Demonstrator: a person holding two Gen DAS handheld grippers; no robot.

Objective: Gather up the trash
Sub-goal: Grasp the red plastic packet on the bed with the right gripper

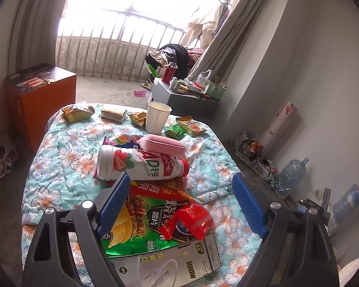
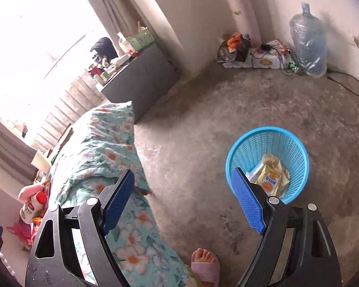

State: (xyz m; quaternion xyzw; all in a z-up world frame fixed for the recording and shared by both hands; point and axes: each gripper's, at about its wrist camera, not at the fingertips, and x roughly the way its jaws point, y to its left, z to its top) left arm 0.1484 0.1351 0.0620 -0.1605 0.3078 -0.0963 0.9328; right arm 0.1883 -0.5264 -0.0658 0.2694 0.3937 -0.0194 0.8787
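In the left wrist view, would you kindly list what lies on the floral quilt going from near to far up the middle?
Charger box → chip bag → strawberry drink bottle → pink cloth → paper cup.

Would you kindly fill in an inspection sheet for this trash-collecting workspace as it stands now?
Surface: floral quilt, littered.
Job's things: milk bottle lying on its side; chip bag; red wrapper; paper cup upright; snack packets along the far edge; blue basket on the floor, wrappers inside.
Clutter: pink cloth on the bottle; cable box.
Grippers: left gripper open above the chip bag, holding nothing; right gripper open, empty, beside the basket.
Cables: tangled wires by the wall.
Surroundings: water jug; orange box; grey cabinet; slippered foot.
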